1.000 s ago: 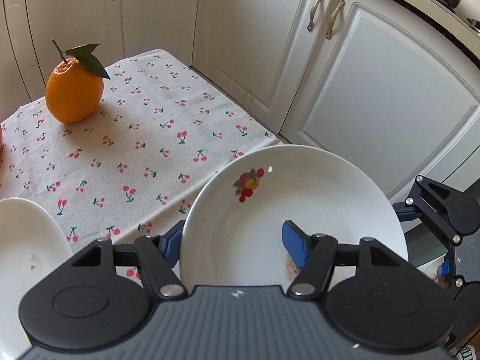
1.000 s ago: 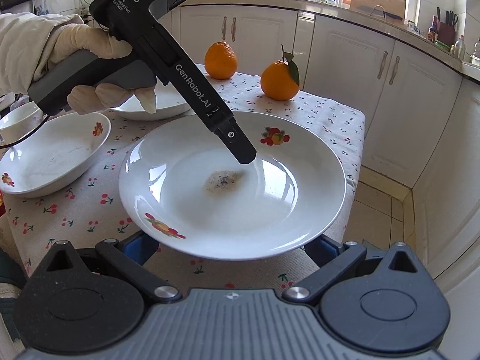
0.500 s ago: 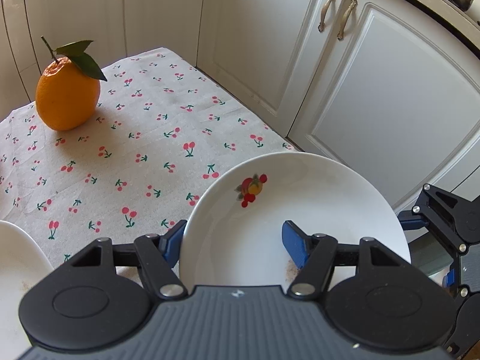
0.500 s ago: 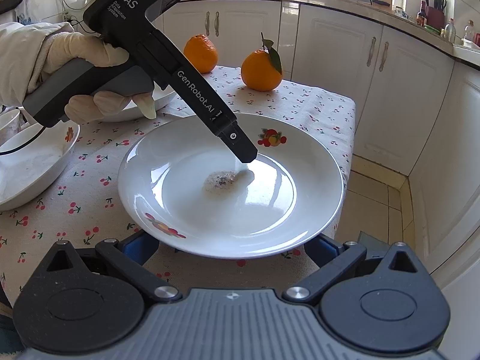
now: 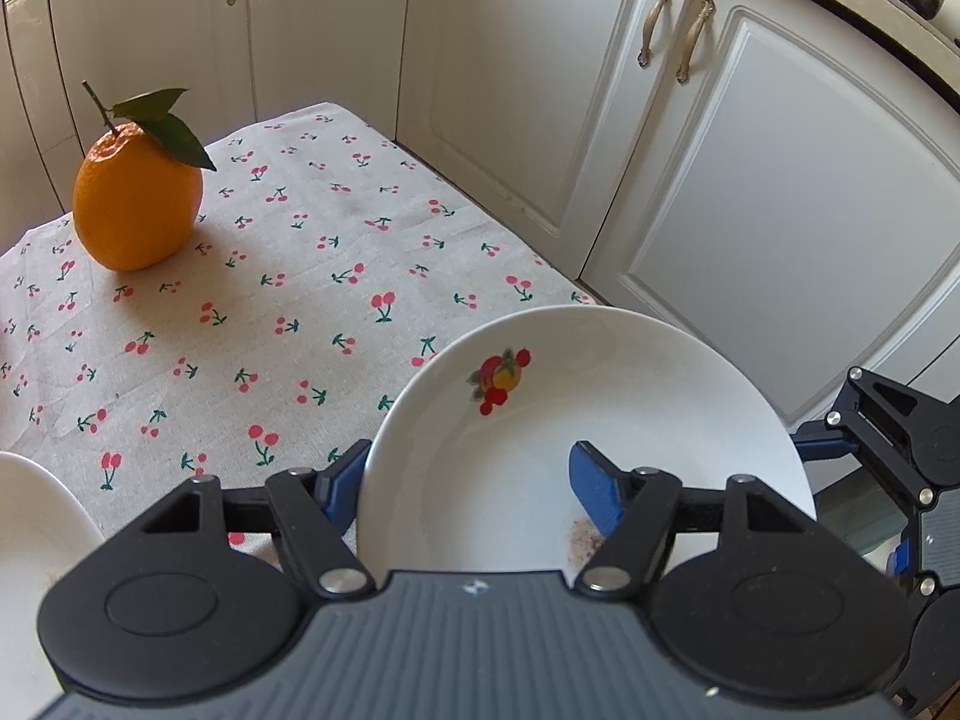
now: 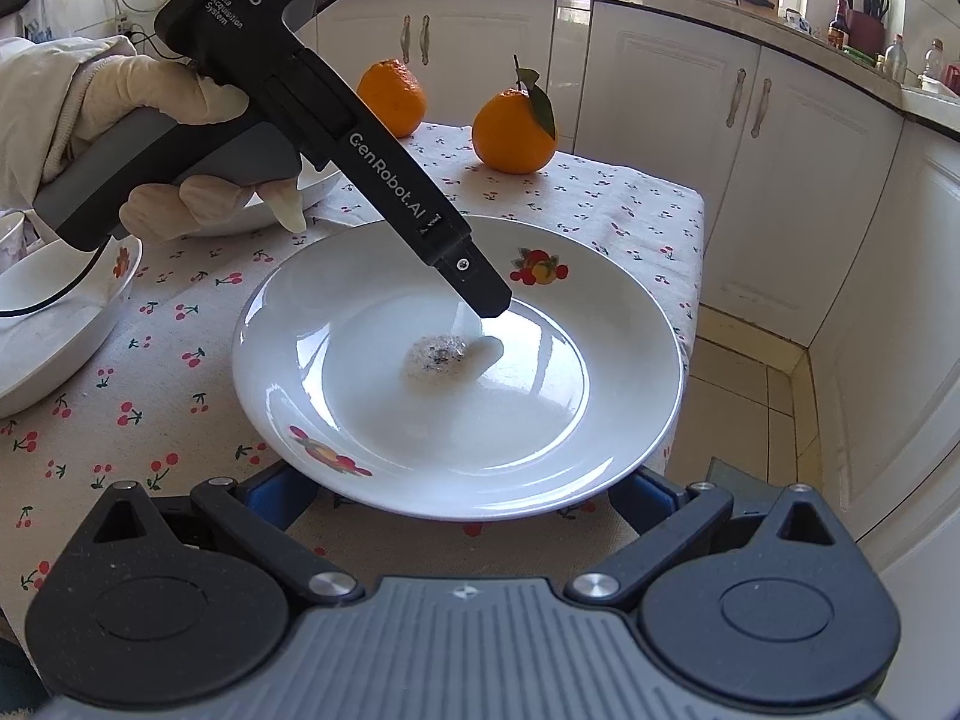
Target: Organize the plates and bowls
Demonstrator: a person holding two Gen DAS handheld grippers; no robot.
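Note:
A white plate [image 5: 600, 420] with fruit prints and a crumb stain in its middle [image 6: 438, 357] is held over the table's right end. My left gripper [image 5: 474, 483] is shut on its rim, one blue finger [image 5: 594, 489] inside the plate, the other [image 5: 342, 483] under it. In the right wrist view the left gripper [image 6: 480, 300] reaches down into the plate [image 6: 576, 420]. My right gripper [image 6: 456, 498] is open, its blue fingers [image 6: 273, 492] wide apart below the plate's near rim, not gripping it.
A cherry-print tablecloth [image 5: 270, 312] covers the table. An orange with a leaf [image 5: 135, 204] stands at the back, a second orange [image 6: 393, 96] beside it. White bowls [image 6: 54, 324] lie at the left. White cabinets [image 5: 750, 180] stand close past the table's edge.
The plate and both grippers have shifted slightly toward the table's right edge; the bowl at the left has slid further out of view. The left gripper's hold is the same.

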